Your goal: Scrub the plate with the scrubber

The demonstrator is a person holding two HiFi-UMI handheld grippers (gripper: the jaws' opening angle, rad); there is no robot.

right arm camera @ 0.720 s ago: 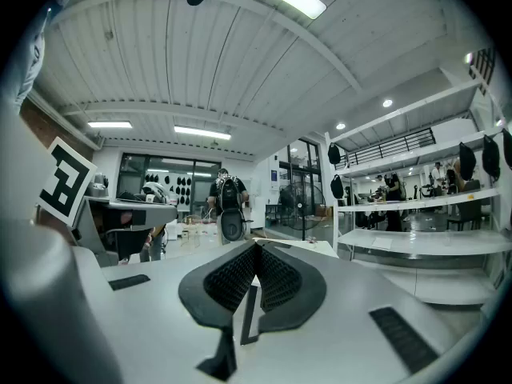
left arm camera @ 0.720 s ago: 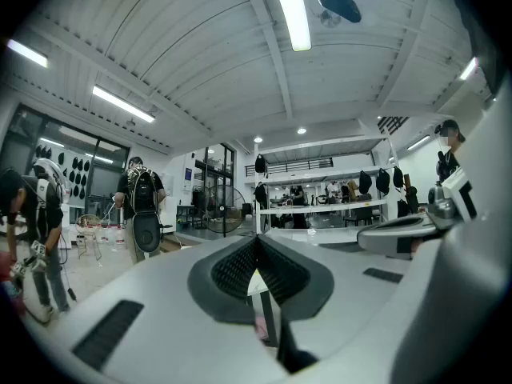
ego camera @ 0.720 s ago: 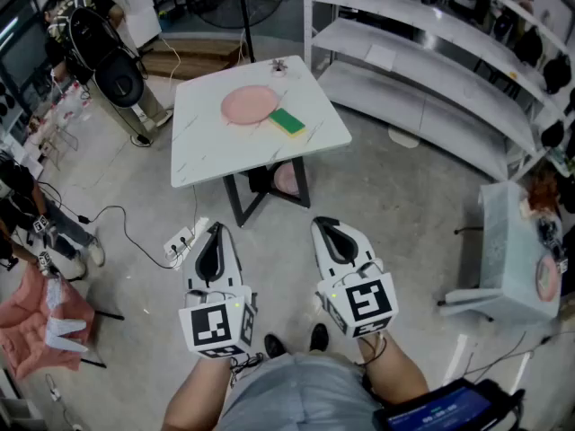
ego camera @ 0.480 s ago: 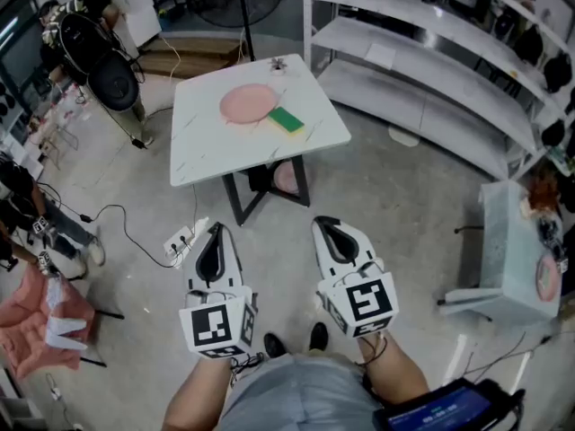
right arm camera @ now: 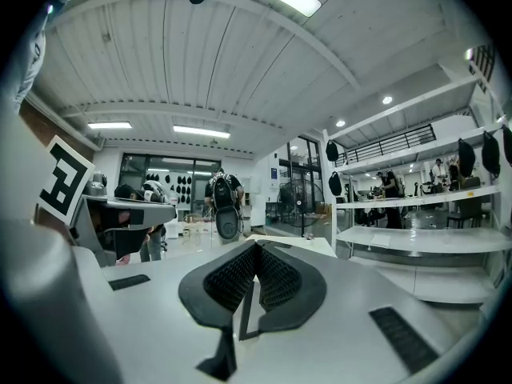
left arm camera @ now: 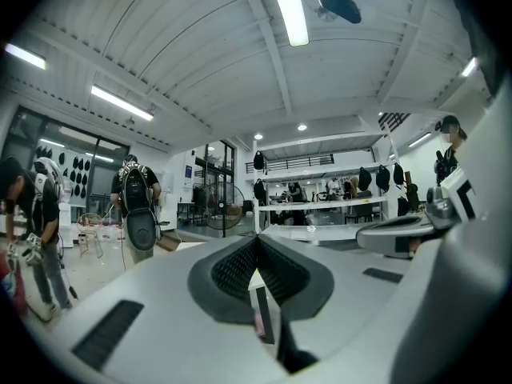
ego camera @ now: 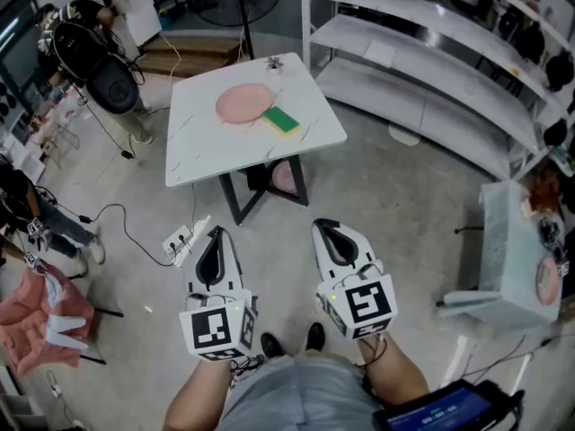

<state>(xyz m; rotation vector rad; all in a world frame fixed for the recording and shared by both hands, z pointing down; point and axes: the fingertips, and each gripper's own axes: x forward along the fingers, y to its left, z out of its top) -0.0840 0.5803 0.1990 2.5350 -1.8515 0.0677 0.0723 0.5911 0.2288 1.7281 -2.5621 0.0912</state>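
Note:
A pink plate point(ego camera: 243, 103) lies on a white marble-top table point(ego camera: 216, 146) some way ahead of me. A green and yellow scrubber point(ego camera: 281, 121) rests on the table at the plate's right edge. My left gripper point(ego camera: 214, 233) and right gripper point(ego camera: 327, 227) are held level in front of my body, well short of the table. Both are shut, with the dark ribbed pads point(left arm camera: 240, 266) pressed together and nothing between them. In the right gripper view the table's far edge point(right arm camera: 288, 242) shows just above the closed pads point(right arm camera: 272, 274).
White shelving point(ego camera: 422, 70) runs along the right behind the table. A power strip with cables point(ego camera: 180, 241) lies on the floor left of my path. A person with a backpack point(ego camera: 94, 57) stands at the far left. A small grey table point(ego camera: 517, 250) stands at the right.
The table, plate and scrubber have shifted slightly left in the head view. The person with the backpack has moved left. Both grippers keep their place and stay shut.

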